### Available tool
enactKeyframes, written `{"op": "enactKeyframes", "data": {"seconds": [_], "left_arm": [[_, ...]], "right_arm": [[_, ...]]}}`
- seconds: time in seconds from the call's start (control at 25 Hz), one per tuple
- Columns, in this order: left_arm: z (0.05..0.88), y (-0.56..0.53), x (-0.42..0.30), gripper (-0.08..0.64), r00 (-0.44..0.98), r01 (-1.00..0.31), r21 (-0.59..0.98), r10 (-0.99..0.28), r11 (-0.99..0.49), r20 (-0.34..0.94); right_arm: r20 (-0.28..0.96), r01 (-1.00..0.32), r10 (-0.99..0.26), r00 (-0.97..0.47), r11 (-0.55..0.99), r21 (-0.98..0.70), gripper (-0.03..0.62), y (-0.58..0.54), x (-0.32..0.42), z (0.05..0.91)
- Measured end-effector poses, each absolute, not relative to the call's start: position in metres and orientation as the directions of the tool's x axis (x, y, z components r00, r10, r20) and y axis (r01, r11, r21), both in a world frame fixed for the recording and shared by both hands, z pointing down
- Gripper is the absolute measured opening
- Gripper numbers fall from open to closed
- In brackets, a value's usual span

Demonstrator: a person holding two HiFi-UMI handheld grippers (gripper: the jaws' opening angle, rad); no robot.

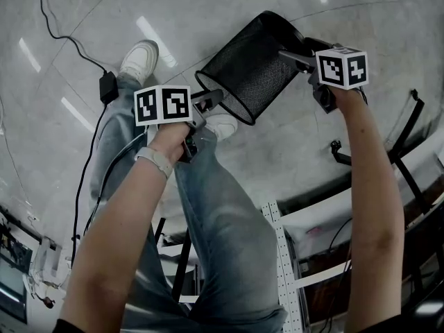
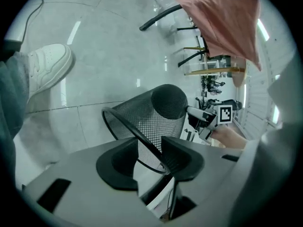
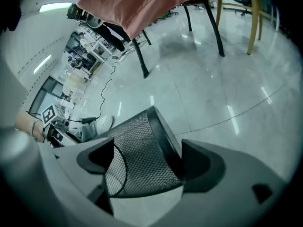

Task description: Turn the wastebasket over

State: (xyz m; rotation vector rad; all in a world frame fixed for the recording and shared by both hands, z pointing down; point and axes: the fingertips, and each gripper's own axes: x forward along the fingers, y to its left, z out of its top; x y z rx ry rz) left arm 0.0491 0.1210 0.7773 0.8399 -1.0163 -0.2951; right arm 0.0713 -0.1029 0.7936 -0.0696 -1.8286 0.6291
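The basket (image 1: 250, 64) hangs on its side above the floor (image 1: 291, 158), mouth toward the left gripper (image 1: 210, 101), base toward the right gripper (image 3: 149, 162). I judge the turn about halfway: it is lifted and tipped, but must still be rotated on and set down. Both forearms reach forward and down, one at each end. The right jaws clamp the base. The left jaws straddle the rim part-closed, only one seeming to touch it
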Motion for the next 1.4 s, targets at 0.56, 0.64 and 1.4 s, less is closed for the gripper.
{"op": "enactKeyframes", "data": {"seconds": [0.56,0.64,1.4], "left_arm": [[0.772,0.141,0.058,0.141,0.589,-0.252,0.737,-0.505,0.627,0.631],[0.771,0.135,0.056,0.143,0.598,-0.274,0.739,-0.493,0.616,0.632],[0.81,0.11,0.023,0.143,0.673,-0.539,0.676,-0.227,0.503,0.704]], "right_arm": [[0.82,-0.331,0.268,-0.506,0.817,-0.472,0.434,-0.085,0.083,0.727],[0.811,-0.333,0.243,-0.532,0.821,-0.465,0.434,-0.09,0.082,0.712],[0.826,-0.318,-0.111,-0.553,0.944,-0.087,0.373,-0.062,0.037,0.644]]}}
